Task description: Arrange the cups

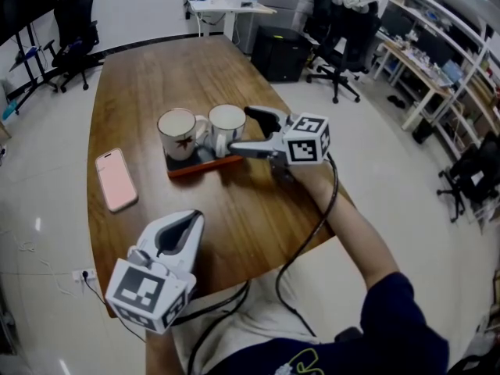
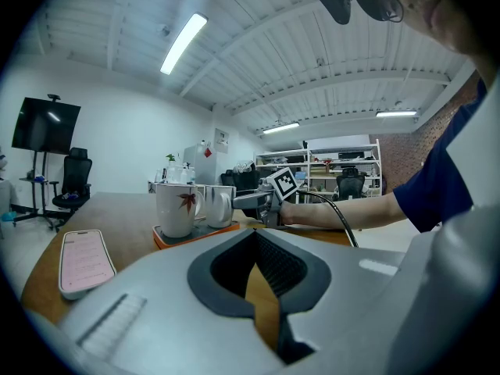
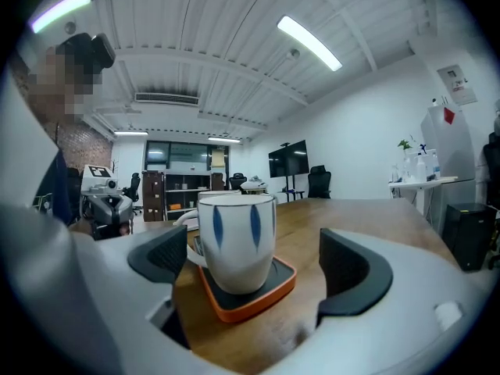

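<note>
Two white mugs stand side by side on an orange tray (image 1: 205, 166) with a dark mat. The left one is a red-leaf mug (image 1: 178, 133) and the right one a blue-marked mug (image 1: 226, 125). My right gripper (image 1: 248, 133) is open, level with the table, its jaws reaching along either side of the blue-marked mug (image 3: 234, 241) without touching it. In the right gripper view the tray (image 3: 258, 299) lies just ahead between the jaws. My left gripper (image 1: 183, 229) hovers shut at the table's near edge, empty, pointing toward the mugs (image 2: 176, 208).
A pink phone (image 1: 116, 179) lies on the wooden table (image 1: 156, 76) left of the tray. Office chairs (image 1: 336, 37), a black cabinet (image 1: 280, 53) and shelves stand beyond the table's far end. My right forearm crosses the table's near right edge.
</note>
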The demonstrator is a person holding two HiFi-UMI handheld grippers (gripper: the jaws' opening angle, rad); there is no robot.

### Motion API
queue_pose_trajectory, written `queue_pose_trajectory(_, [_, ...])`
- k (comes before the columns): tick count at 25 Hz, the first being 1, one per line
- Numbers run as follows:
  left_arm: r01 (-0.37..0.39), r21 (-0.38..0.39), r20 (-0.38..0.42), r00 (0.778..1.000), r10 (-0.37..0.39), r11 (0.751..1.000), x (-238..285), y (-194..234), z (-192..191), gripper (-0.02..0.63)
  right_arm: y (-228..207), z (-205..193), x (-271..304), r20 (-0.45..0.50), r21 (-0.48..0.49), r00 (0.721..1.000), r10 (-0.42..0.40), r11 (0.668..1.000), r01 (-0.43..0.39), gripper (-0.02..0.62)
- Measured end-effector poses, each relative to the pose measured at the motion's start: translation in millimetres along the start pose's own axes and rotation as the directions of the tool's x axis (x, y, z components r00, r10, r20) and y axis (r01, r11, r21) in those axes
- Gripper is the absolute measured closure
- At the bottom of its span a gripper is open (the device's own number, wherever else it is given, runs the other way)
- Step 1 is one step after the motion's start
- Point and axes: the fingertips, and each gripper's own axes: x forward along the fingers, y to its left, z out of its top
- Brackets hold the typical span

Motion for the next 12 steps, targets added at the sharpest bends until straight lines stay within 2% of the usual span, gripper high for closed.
queue_pose_trajectory(4, [0.001, 0.014, 0.003, 1.0, -0.001, 1.0, 0, 1, -1, 0.603, -1, 0, 3, -0.003, -0.003, 1.0, 0.0, 1.0, 0.0, 0.084])
queue_pose_trajectory(12, [-0.001, 0.017, 0.004, 1.0, 0.001, 1.0, 0, 3, -2, 0.603, 5, 0, 12, -0.007, -0.012, 0.998, 0.061, 0.998, -0.061, 0.086])
